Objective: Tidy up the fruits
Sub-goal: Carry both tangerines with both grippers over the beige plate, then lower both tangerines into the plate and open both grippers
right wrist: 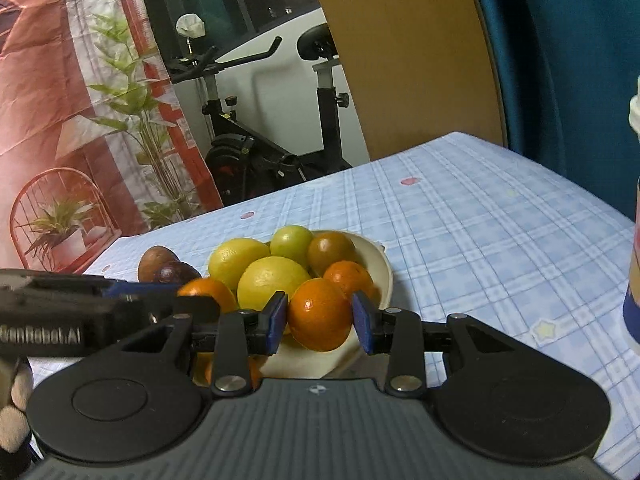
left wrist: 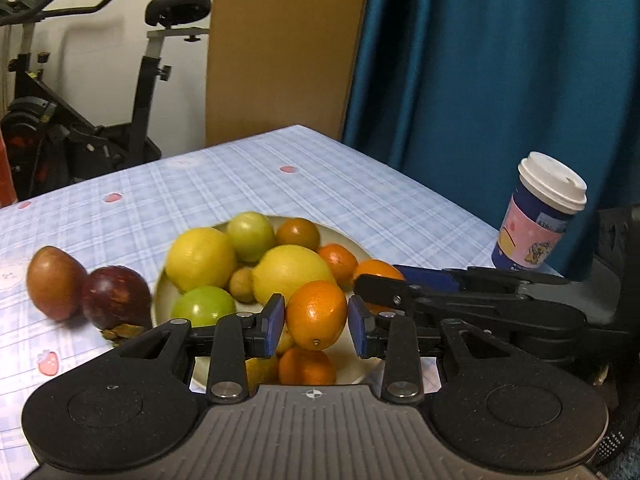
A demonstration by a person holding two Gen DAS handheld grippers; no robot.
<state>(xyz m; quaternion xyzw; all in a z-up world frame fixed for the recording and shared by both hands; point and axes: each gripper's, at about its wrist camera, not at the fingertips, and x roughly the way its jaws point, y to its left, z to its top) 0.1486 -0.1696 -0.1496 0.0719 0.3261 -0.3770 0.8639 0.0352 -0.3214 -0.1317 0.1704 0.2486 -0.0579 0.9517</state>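
Standing upright, orange (left wrist: 316,314) in left gripper (left wrist: 316,322).

oranges (left wrist: 316,314), lemons (left wrist: 200,258) and green fruits (left wrist: 251,236) heaped on a cream plate (left wrist: 352,242).

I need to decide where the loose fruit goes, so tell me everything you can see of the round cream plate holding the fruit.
The round cream plate looks like glazed ceramic, shallow with a raised rim. It sits flat on the blue checked tablecloth, heaped with two yellow lemons, green and brownish round fruits and several oranges, so little bare surface shows. Two dark reddish-brown fruits lie on the cloth just beyond its left rim; whether they touch it is unclear. No chips or cracks are visible.
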